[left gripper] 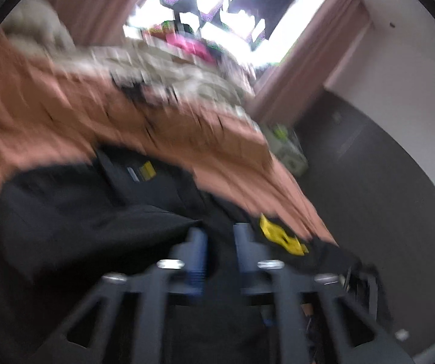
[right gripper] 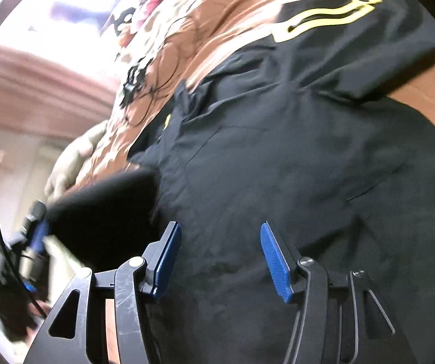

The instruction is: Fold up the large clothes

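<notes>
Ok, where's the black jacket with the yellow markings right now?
The black jacket lies spread on the orange-brown bedspread, filling the right wrist view directly under the open right gripper; in the left wrist view it sits low and centre.

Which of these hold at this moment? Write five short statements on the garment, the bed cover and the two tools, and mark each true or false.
1. The black garment bears yellow markings. True.
2. The right tool is clamped shut on the garment. False: its blue pads stand apart, with cloth lying beyond them, not pinched.
3. The garment lies on an orange-brown bed cover. True.
4. The garment is white with red stripes. False: it is black.
5. The left tool holds a pink towel. False: its fingers stand apart over the black cloth, and the view is blurred.
</notes>
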{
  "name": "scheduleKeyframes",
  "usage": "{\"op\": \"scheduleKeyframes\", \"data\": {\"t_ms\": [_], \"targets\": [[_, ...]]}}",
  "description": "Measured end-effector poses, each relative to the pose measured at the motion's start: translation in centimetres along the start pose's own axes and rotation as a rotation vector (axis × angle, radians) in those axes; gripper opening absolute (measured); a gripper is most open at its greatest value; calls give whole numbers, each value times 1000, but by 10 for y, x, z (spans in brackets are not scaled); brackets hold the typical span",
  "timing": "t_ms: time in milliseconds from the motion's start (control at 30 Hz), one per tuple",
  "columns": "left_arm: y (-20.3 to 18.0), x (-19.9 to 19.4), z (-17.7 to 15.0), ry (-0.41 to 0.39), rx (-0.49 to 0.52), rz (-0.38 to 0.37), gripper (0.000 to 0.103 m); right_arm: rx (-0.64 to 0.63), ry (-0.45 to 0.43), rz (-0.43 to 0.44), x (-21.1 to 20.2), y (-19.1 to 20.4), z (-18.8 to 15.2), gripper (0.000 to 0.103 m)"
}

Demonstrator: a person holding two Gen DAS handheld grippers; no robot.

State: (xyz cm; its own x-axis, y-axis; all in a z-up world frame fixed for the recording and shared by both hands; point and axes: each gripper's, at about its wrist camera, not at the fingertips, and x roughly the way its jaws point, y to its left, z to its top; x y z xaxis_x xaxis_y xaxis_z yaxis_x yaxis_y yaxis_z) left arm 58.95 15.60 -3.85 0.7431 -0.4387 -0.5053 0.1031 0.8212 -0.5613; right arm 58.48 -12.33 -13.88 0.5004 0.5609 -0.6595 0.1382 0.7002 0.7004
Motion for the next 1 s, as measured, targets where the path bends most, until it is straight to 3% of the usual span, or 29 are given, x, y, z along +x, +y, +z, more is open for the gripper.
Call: {"op": "scheduleKeyframes", "data": {"t_ms": [67, 100, 433, 667, 833, 1000], "targets": [[2, 9, -15, 30, -29, -39, 89, 21, -10, 5, -5, -5, 3, 55], [2, 9, -23, 31, -35, -46, 96, 29, -14, 10, -7, -7, 4, 55], [26, -42, -62, 106, -149, -36, 96, -22, 13, 51, -4, 8, -6, 55], [53, -109, -76, 37, -77, 173, 96, -206, 46, 80, 10, 55, -35, 55], [87, -140, -74, 4, -112, 273, 96, -362, 70, 80, 27, 90, -62, 55], [116, -155, -80, 10, -124, 349, 87, -515, 78, 19, 56, 116, -82, 69]]}}
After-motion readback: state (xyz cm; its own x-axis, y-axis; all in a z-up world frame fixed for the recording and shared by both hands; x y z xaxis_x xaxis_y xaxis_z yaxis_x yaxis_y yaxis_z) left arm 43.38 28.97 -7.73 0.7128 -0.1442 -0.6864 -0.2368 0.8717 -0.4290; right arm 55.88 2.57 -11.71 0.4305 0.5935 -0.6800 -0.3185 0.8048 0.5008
